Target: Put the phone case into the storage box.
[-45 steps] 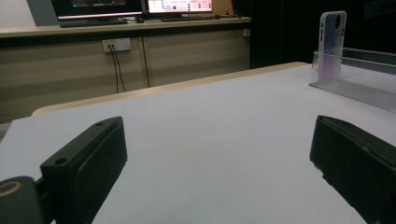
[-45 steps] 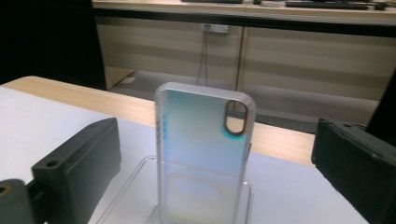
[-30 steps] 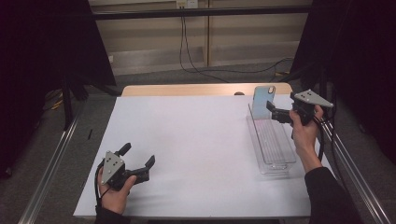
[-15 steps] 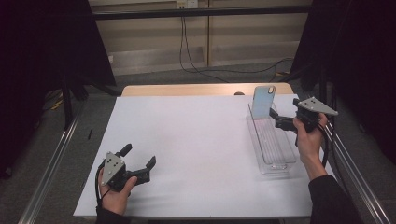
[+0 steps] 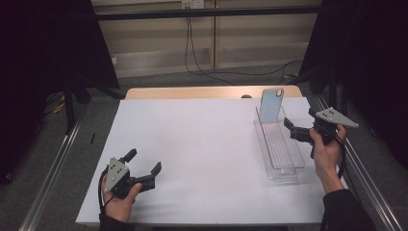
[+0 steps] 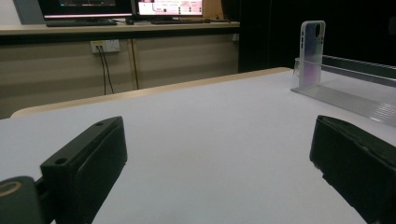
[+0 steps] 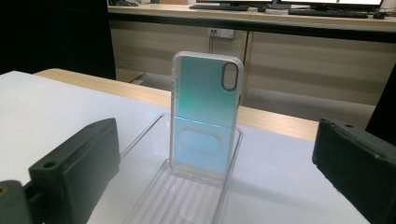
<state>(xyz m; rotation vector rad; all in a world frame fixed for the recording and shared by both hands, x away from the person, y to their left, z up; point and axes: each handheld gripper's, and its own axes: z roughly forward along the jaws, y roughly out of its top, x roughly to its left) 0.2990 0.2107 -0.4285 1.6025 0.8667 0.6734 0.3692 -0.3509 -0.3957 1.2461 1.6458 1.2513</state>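
One phone case [image 7: 206, 114] is stood upright ahead of the wide-open, empty right gripper [image 5: 302, 129], nearer than the left.

Spread jaws, phone case [image 6: 312, 51] beyond

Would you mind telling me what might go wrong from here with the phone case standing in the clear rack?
1. The phone case stands upright at the far end of the clear rack; a nudge from the open right tongs beside it might tip it.
2. The rack is light-looking and near the table edge, so a push could slide it.
3. The left tongs rest far away, unable to steady anything.
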